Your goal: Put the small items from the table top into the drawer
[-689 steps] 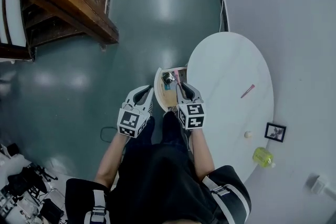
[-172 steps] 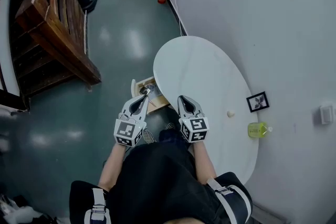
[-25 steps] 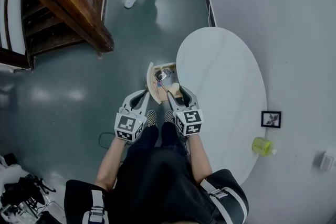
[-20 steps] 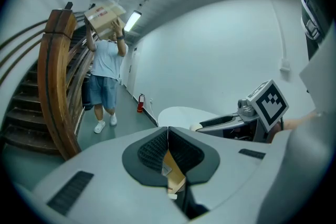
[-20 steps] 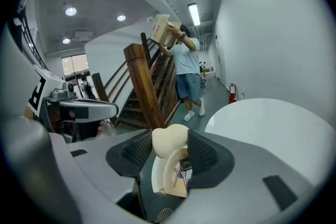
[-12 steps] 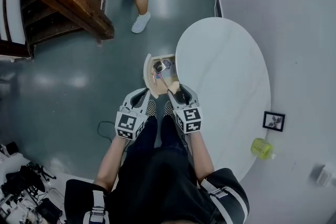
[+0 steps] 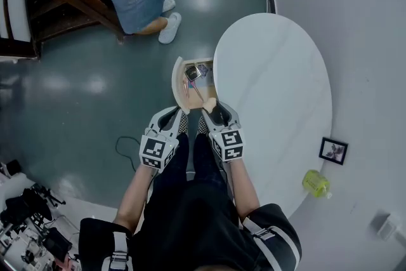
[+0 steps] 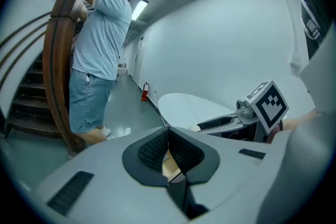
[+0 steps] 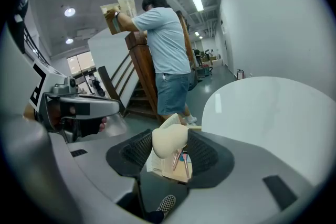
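Snugly, right gripper clasps smooth, rounded cream lump; ribbed fingers.

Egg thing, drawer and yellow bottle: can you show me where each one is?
cream egg-shaped item (image 9: pixel 169 142), right gripper view, on its rounded front.
drawer (image 7: pixel 176 82), head view, on its curved front panel.
yellow bottle (image 7: pixel 315 183), head view, on the middle of its body.
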Demonstrator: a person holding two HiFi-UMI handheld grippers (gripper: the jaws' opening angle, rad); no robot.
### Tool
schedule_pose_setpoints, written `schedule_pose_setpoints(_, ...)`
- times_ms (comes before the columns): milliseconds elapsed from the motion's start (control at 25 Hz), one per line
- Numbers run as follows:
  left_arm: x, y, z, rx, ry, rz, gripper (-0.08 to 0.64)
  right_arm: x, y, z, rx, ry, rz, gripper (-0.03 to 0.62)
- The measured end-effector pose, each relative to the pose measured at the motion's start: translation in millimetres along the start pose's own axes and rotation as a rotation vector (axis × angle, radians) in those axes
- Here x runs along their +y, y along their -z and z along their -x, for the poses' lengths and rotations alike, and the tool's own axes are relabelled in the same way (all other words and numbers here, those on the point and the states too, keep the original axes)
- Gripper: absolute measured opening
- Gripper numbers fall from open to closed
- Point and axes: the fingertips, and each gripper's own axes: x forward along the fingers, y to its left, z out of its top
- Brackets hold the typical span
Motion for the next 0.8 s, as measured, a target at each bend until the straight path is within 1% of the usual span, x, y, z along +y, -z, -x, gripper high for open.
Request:
schedule_pose_setpoints(160, 1.9, 13.2, -6.1, 0.015, -0.007, 0.017, 0.020, 1.9, 15.0, -8.8, 0.026, -0.018, -0.004, 0.232)
schedule_pose_setpoints(320, 0.6, 19.3, -8.3, 0.026, -0.010, 0.026, 0.020, 3.7, 20.7, -15.5, 0.036, -0.031, -0.004, 0.232)
schedule_pose_setpoints(680, 4.3, 15.2, -7.4, 0.025, -0.025, 0.024, 0.020, 9.6, 14.8, -44.2, 0.061, -0.045, 0.018, 0.232)
schedule_pose_setpoints(800, 7.3, 14.4, -6.6, 0.026, -0.029, 0.023, 0.020, 7.9, 18.9, -61.9, 0.088, -0.028, 0.020, 0.232)
